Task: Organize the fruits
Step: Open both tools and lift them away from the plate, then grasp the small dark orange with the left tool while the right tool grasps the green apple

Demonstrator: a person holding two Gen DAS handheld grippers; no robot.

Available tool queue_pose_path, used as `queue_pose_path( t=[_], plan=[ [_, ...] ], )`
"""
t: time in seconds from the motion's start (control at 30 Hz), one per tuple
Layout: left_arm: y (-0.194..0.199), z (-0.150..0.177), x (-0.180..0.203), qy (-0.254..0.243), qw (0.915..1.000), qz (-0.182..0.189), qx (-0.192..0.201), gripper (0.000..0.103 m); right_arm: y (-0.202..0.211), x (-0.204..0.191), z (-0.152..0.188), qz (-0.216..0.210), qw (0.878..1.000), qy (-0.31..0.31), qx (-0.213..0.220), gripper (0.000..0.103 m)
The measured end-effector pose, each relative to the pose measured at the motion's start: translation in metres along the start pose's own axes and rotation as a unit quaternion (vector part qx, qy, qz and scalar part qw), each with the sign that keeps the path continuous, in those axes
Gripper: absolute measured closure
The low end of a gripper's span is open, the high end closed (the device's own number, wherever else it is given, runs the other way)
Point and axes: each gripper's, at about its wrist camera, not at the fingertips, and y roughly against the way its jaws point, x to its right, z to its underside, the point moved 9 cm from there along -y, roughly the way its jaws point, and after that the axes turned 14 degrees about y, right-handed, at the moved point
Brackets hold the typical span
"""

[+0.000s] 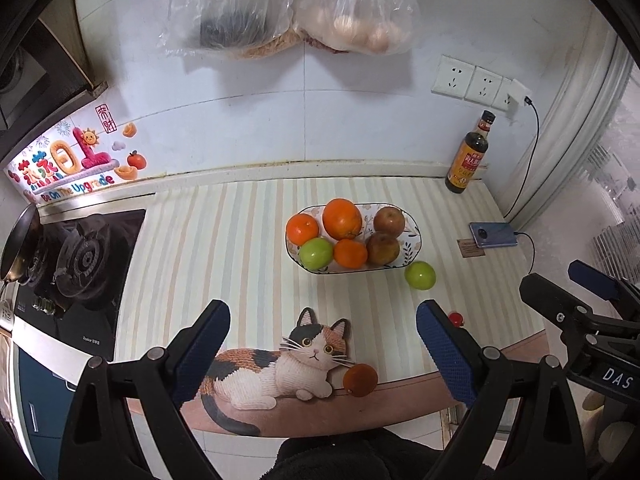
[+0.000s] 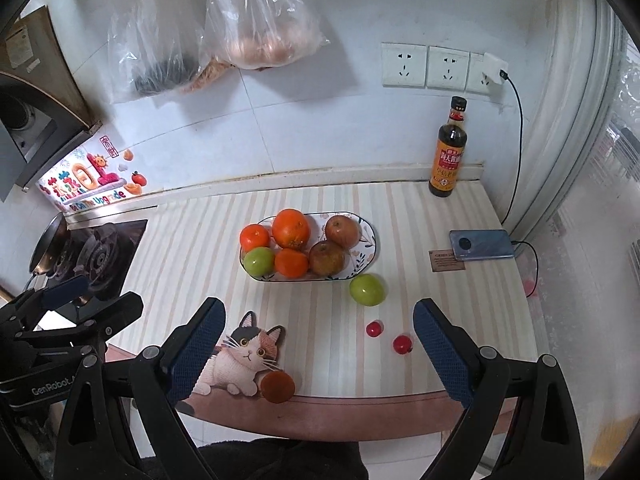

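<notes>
An oval patterned plate [image 1: 412,240] [image 2: 370,248] on the striped counter holds three oranges, a green apple and two brownish-red apples. A loose green apple [image 1: 420,275] [image 2: 367,289] lies just right of the plate. A small orange [image 1: 360,379] [image 2: 278,386] sits at the counter's front edge by the cat picture. Two small red fruits [image 2: 375,328] [image 2: 402,344] lie on the counter; one shows in the left wrist view [image 1: 456,317]. My left gripper [image 1: 322,354] is open and empty above the front edge. My right gripper [image 2: 318,354] is open and empty beside it.
A dark sauce bottle [image 1: 468,156] [image 2: 448,152] stands at the back right. A phone [image 1: 493,234] [image 2: 480,244] on a charging cable lies at the right. A gas stove [image 1: 80,264] with a pan is on the left. Plastic bags [image 2: 260,28] hang on the wall.
</notes>
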Motion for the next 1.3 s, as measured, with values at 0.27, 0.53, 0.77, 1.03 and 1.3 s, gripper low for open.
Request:
queue_pose_path(
  t=[0.27, 0.53, 0.77, 1.03, 1.3],
  plan=[
    [0.006, 0.0, -0.002, 0.004, 1.0, 0.006, 0.003, 0.007, 0.001, 0.0, 0.003, 0.004, 1.0, -0.009, 0.001, 0.006],
    [-0.001, -0.003, -0.008, 0.008, 0.9999, 0.007, 0.011, 0.004, -0.003, 0.005, 0.007, 0.01, 0.999, -0.035, 0.004, 0.002],
    [-0.05, 0.013, -0.017, 0.009, 0.9994, -0.021, -0.026, 0.004, -0.047, 0.03, 0.023, -0.016, 0.997, -0.08, -0.012, 0.002],
    [-0.164, 0.109, -0.021, 0.028, 0.9757, -0.077, -0.203, 0.004, -0.15, 0.07, 0.079, -0.047, 0.989, -0.079, -0.112, 0.034],
    [-0.224, 0.169, -0.01, 0.099, 0.9451, -0.08, -0.301, 0.004, -0.243, 0.105, 0.125, -0.101, 0.972, -0.097, -0.187, 0.034]
  ],
)
